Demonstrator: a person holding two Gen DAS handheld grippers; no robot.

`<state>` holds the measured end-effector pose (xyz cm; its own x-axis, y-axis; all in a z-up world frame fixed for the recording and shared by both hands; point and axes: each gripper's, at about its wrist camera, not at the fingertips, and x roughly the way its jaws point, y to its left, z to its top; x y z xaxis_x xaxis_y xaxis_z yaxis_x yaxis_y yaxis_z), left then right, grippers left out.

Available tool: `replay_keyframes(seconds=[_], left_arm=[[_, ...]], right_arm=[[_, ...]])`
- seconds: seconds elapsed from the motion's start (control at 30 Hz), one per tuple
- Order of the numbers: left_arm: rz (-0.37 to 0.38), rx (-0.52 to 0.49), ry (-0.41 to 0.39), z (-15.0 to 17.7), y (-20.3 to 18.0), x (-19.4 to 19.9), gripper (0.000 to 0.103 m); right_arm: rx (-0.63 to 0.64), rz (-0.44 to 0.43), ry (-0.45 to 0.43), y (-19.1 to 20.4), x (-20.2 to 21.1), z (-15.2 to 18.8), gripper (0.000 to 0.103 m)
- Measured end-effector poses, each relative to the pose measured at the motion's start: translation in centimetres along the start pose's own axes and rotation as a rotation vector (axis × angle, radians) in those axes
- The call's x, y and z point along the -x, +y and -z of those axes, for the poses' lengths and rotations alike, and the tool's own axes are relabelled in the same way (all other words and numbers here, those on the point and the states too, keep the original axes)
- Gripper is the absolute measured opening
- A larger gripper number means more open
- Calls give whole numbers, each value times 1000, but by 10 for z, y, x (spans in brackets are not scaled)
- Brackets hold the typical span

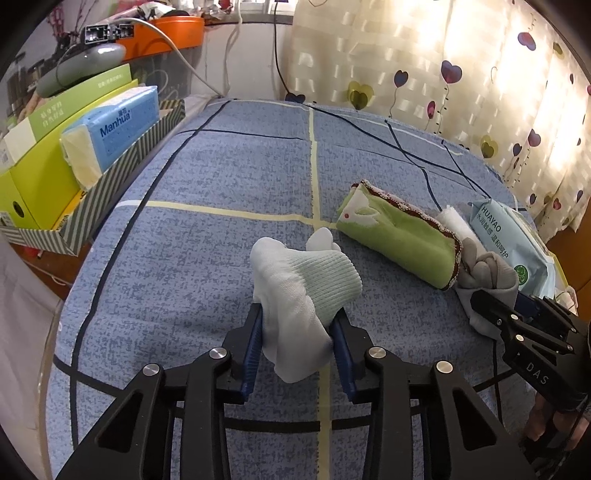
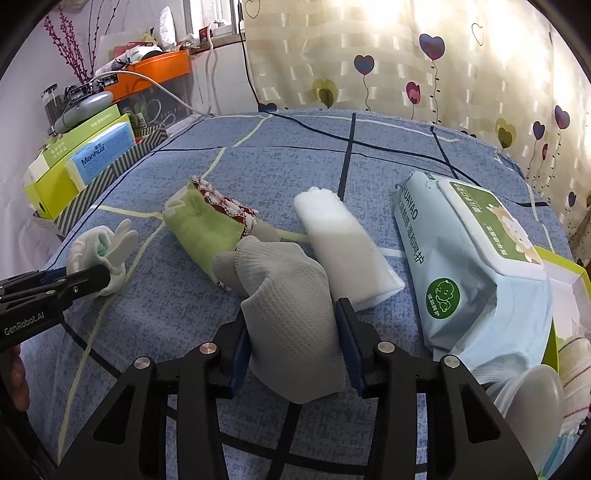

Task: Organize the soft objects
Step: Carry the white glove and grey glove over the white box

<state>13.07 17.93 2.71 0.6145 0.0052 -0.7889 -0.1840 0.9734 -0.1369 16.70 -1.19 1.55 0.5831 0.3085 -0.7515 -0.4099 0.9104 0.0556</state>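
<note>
Clamped between the blue pads of the left gripper (image 1: 297, 325), a white glove (image 1: 295, 291) with a pale green ribbed cuff bunches up just above the blue checked bedsheet (image 1: 207, 258); its fingers point away from the camera. Far to the left, off the edge of the bed, a striped cardboard tray (image 1: 110, 184) holds a blue Manhua tissue pack (image 1: 114, 136) and a yellow-green box (image 1: 33, 177), with an orange bin (image 1: 166, 31) on the shelf behind them.

Right of the white glove, a rolled green towel (image 2: 207, 225) with a red-and-white trim lies on the sheet, its near end touching the grey glove (image 2: 291, 314). That grey glove sits between the pads of the right gripper (image 2: 293, 325), which are pressed against its sides — the knit bulges upward and its fingers curl toward the green towel. Just beside it on the right lies a rolled white towel (image 2: 343, 251), resting flat and angled toward the far side of the bed.

Further right, a pale blue pack of baby wipes (image 2: 469, 266) with a green-labelled lid lies near the white roll, apart from it. At the far right edge, partly cut off, sit a clear plastic container (image 2: 532, 398) and a striped cloth (image 2: 576, 358) — too little shows to say more.

A heart-patterned curtain (image 2: 406, 66) hangs behind the bed.
</note>
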Motion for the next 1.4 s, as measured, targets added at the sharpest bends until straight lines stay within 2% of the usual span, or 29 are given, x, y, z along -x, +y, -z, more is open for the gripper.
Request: replay_keyframes(seconds=[0.77,1.4], left_arm=[[-6,-48,-74,4,-21,41,34],[71,-151,-121,8,-73,74,34]], right_arm=[[-19,-13,-53,0,30,5,40],[-42,6,-132,-20,82,10,40]])
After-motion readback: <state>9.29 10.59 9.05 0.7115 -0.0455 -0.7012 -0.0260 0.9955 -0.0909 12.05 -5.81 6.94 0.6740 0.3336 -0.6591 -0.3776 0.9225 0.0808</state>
